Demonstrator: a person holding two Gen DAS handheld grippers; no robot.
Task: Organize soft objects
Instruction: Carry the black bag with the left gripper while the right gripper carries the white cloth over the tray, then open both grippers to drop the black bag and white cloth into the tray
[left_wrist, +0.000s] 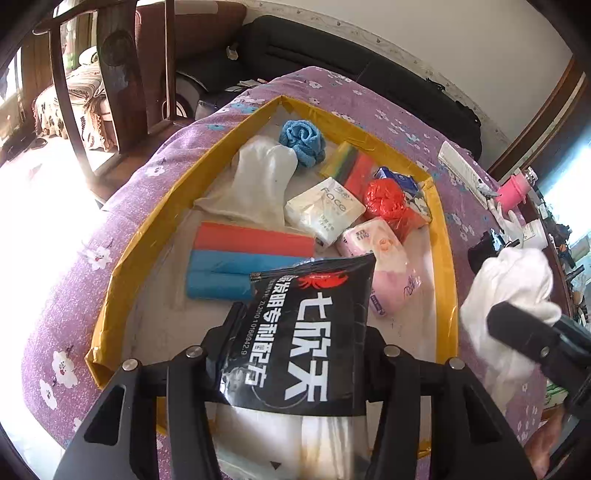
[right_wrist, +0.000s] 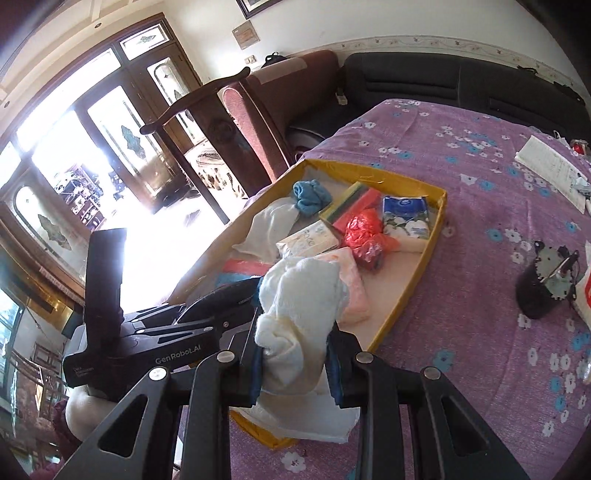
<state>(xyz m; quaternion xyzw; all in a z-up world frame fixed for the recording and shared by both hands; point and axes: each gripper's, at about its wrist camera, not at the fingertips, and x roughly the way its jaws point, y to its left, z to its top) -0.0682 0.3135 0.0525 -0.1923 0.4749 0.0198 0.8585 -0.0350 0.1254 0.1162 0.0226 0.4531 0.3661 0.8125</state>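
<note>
Both grippers are bringing soft things over the yellow tray (left_wrist: 445, 258): left gripper (left_wrist: 295, 354) jaws pinching the black packet (left_wrist: 306, 332), right gripper (right_wrist: 295, 369) jaws clamping the white cloth (right_wrist: 299, 306). Next, probably lowering into free space.

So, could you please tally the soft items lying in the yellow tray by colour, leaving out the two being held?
White: 3 (cloth, tissue pack, blue-topped tissue pack)
Pink: 1 (tissue pack)
Blue: 1 (towel)
Red: 1 (plastic bag)
Multicolour: 2 (red and blue roll pack, striped pack)
Total: 8
</note>
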